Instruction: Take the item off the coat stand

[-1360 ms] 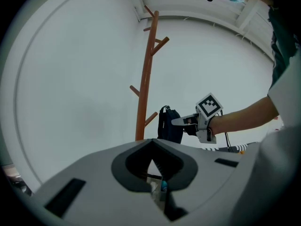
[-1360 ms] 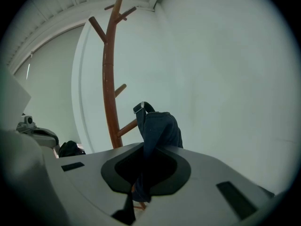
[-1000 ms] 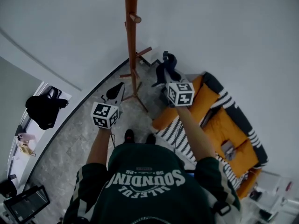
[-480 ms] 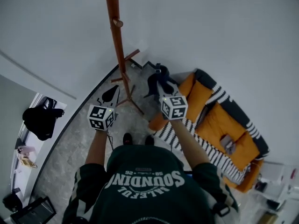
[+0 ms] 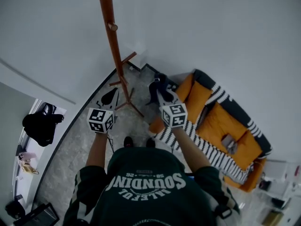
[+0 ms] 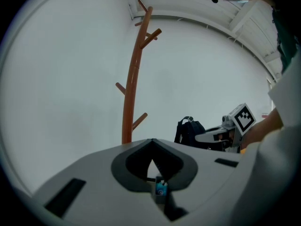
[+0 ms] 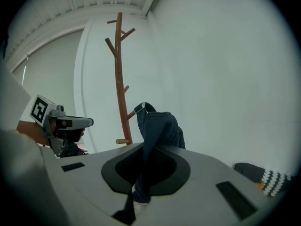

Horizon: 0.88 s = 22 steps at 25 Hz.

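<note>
Dark bag [image 7: 161, 126] — off the coat stand [image 7: 120, 79] — pinched in right gripper [image 7: 142, 155]; left gripper [image 6: 151, 149] pressed together.

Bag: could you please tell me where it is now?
In the head view, the bag hangs from the right gripper, just right of the coat stand base and left of the orange sofa, clear of the pegs.

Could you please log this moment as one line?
right claw: shut on dark bag | dark bag: off coat stand | left claw: shut, empty
</note>
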Each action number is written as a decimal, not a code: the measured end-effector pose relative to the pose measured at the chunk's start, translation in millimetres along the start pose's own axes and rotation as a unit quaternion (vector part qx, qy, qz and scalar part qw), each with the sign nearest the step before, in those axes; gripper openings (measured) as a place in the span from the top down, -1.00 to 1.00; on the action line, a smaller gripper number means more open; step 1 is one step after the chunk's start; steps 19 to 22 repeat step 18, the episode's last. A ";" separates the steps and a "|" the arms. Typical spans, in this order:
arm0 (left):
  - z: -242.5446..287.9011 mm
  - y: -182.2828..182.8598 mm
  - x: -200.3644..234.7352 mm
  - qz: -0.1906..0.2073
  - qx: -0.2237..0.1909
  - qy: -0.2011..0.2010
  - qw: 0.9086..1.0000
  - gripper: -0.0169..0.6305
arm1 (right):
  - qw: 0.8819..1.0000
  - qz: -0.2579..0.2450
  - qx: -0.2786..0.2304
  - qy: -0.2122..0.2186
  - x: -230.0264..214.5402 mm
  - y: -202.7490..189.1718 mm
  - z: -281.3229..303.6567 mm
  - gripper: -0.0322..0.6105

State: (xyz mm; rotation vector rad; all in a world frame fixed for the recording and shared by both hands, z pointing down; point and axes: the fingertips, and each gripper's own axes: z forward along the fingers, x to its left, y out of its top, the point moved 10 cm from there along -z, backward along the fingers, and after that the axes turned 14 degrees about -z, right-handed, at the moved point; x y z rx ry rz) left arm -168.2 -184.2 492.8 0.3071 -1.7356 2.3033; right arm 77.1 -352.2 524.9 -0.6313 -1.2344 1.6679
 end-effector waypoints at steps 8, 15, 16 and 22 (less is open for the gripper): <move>-1.1 -2.3 -0.6 -0.002 0.001 -0.001 1.000 0.95 | 1.000 -0.001 -0.002 0.002 0.5 2.7 -1.6 0.85; -1.9 -4.5 1.2 -0.005 0.002 0.000 1.000 0.95 | 1.000 -0.008 -0.005 0.006 4.0 5.2 0.9 0.85; -2.4 -4.7 1.2 -0.005 0.002 0.000 1.000 0.95 | 1.000 -0.008 -0.004 0.006 4.7 5.3 0.8 0.85; -3.4 -5.0 1.3 -0.005 0.002 0.000 1.000 0.95 | 1.000 -0.009 -0.002 0.007 6.3 5.3 0.5 0.85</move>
